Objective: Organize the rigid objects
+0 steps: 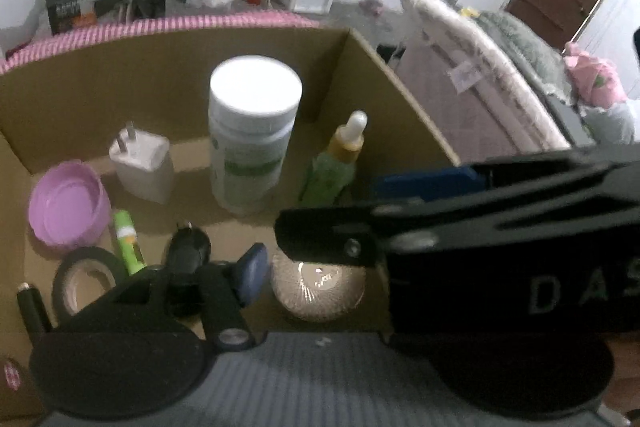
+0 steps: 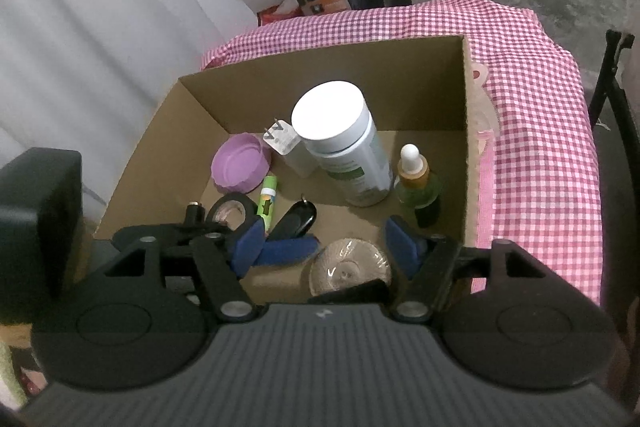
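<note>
Right gripper (image 2: 324, 241), jaws standing apart and empty, is straddling the glass dish (image 2: 350, 267) at six o'clock inside the cardboard box (image 2: 466, 147). Left gripper (image 2: 276, 247), also parted, is crowding it; colliding fingers risk chipping glass or toppling the white bottle (image 2: 344, 151) at twelve.

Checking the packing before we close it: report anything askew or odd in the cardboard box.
Nothing spilled or broken. The tall white-capped bottle and green dropper bottle stand upright; the clear ribbed glass dish sits flat near the front wall. The green tube and black key fob lie loose.
</note>
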Action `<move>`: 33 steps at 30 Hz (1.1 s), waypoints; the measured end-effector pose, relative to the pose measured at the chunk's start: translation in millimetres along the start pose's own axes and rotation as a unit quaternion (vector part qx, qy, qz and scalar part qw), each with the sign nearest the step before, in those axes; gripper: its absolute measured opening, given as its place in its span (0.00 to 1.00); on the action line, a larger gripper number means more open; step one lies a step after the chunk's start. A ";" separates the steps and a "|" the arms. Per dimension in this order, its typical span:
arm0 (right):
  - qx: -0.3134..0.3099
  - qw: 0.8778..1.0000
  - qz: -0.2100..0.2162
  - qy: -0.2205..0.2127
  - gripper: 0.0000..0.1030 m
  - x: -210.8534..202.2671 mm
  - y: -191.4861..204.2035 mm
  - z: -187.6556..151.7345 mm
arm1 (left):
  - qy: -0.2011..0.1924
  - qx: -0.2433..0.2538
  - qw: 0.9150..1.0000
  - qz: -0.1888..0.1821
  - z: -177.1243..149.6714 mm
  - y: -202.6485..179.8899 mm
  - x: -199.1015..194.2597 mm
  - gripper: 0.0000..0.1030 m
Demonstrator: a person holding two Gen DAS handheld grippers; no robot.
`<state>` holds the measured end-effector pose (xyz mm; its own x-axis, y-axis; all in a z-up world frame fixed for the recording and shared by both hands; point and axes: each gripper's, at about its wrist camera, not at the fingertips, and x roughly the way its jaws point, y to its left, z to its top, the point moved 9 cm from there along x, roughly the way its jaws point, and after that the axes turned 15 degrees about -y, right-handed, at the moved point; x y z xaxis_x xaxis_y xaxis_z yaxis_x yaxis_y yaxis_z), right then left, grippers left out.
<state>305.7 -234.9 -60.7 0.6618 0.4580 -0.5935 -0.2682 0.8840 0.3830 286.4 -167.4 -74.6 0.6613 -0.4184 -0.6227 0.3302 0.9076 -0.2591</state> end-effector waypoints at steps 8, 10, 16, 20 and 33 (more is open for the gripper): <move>0.016 0.998 0.013 -0.059 0.76 -27.3 2.4 11.3 | -0.047 0.021 0.999 -0.002 12.7 -9.2 -26.6 0.70; 0.032 0.996 0.022 -0.082 0.79 -40.9 3.6 16.5 | -0.062 0.033 0.998 0.005 15.6 -12.0 -37.1 0.70; 0.087 0.982 0.064 -0.158 0.84 -95.9 11.1 19.6 | -0.106 0.052 0.993 0.009 22.5 -20.3 -83.2 0.87; 0.082 0.974 0.062 -0.202 0.93 -132.7 23.6 12.2 | -0.135 0.056 0.989 0.013 22.6 -15.9 -118.3 0.99; -0.007 0.949 -0.121 -0.290 0.99 -186.1 62.4 -28.7 | -0.164 0.020 0.978 0.128 -4.1 25.7 -176.6 1.00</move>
<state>145.7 -262.2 53.4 0.9784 0.1150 -0.1720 -0.0648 0.9597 0.2736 175.4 -70.0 25.7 0.9039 -0.1722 -0.3916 0.1471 0.9847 -0.0933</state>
